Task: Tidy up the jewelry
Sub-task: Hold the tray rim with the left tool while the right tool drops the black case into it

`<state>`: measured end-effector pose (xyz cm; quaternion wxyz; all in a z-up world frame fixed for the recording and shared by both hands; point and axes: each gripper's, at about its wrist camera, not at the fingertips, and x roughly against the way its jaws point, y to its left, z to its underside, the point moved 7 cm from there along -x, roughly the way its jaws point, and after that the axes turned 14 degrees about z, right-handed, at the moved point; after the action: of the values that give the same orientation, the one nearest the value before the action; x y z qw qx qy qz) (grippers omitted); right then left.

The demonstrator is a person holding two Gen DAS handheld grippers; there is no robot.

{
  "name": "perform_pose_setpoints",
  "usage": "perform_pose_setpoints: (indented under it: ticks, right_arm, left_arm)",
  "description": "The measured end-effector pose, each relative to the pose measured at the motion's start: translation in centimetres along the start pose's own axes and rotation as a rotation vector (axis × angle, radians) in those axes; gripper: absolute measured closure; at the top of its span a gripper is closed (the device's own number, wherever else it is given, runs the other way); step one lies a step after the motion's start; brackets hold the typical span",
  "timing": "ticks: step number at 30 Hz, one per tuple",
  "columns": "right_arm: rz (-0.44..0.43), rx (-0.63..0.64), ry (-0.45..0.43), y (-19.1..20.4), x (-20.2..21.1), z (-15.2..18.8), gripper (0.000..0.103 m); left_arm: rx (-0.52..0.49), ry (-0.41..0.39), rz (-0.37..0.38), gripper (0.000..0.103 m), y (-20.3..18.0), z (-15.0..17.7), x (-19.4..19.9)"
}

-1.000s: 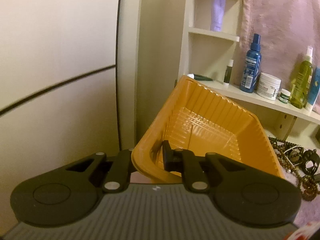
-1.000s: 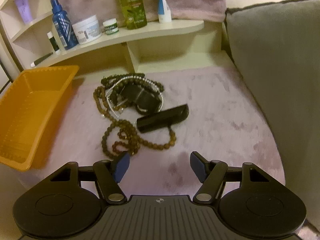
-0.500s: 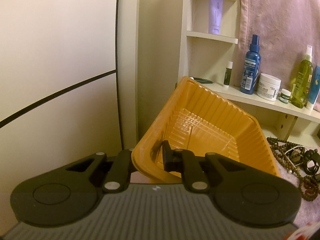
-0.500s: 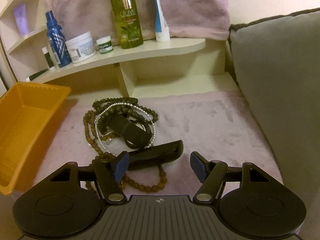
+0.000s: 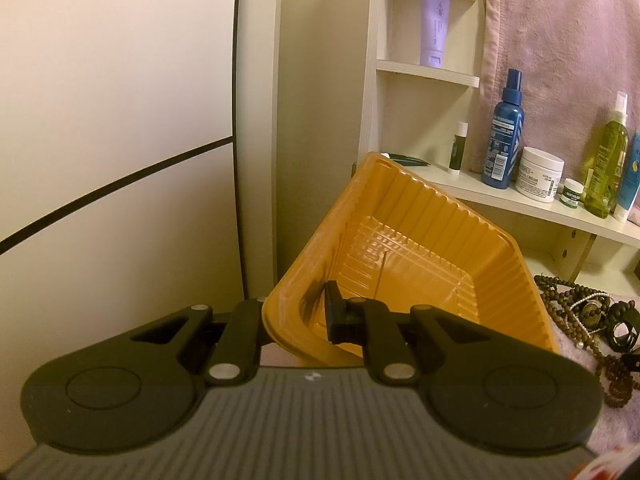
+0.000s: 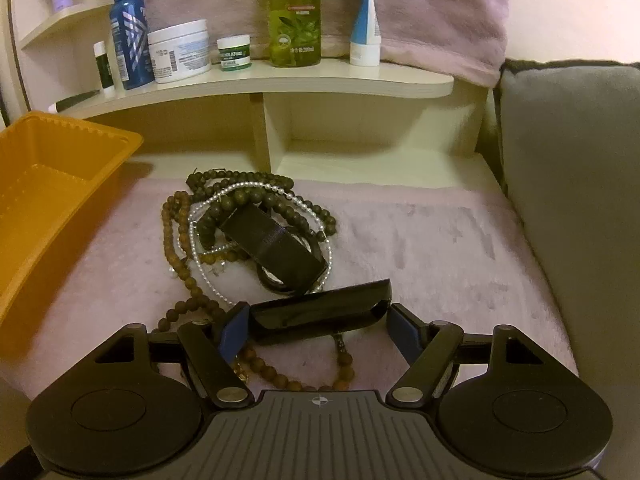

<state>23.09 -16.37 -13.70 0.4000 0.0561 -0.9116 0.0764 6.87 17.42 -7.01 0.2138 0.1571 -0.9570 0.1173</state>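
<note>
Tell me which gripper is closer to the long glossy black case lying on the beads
Right. The right gripper has just been opening its jaws and now straddles the black case, a finger at each end, not yet pressing. The left gripper is off to the side, shut on the orange tray rim.

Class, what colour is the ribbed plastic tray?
Orange tray; clearest in the left wrist view.

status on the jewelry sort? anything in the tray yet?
Nothing sorted: the orange tray is empty, tilted up by the left gripper shut on its rim. The right gripper, jaws just opened wide, straddles the glossy black case, not pressing it. Bead necklaces, pearl strand and black band remain on the blanket.
</note>
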Motion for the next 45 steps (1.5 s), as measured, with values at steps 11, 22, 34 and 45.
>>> perform_pose_setpoints:
  ticks: [11, 22, 34, 45]
  right_arm:
    - [-0.019, -0.032, -0.02, -0.9, 1.5, -0.5, 0.03]
    - [-0.347, 0.019, -0.085, 6.2, 8.1, -3.6, 0.03]
    - [-0.585, 0.257, -0.089, 18.3, 9.7, -3.5, 0.03]
    - [-0.542, 0.422, -0.095, 20.9, 8.2, -2.3, 0.03]
  left_arm:
    - [-0.012, 0.006, 0.0, 0.091, 0.1, -0.1, 0.1]
    - [-0.021, 0.014, -0.001, 0.09, 0.0, -0.2, -0.1]
    - [-0.015, 0.019, -0.002, 0.09, 0.0, -0.1, -0.1]
    - [-0.014, 0.022, -0.002, 0.09, 0.1, -0.2, -0.2]
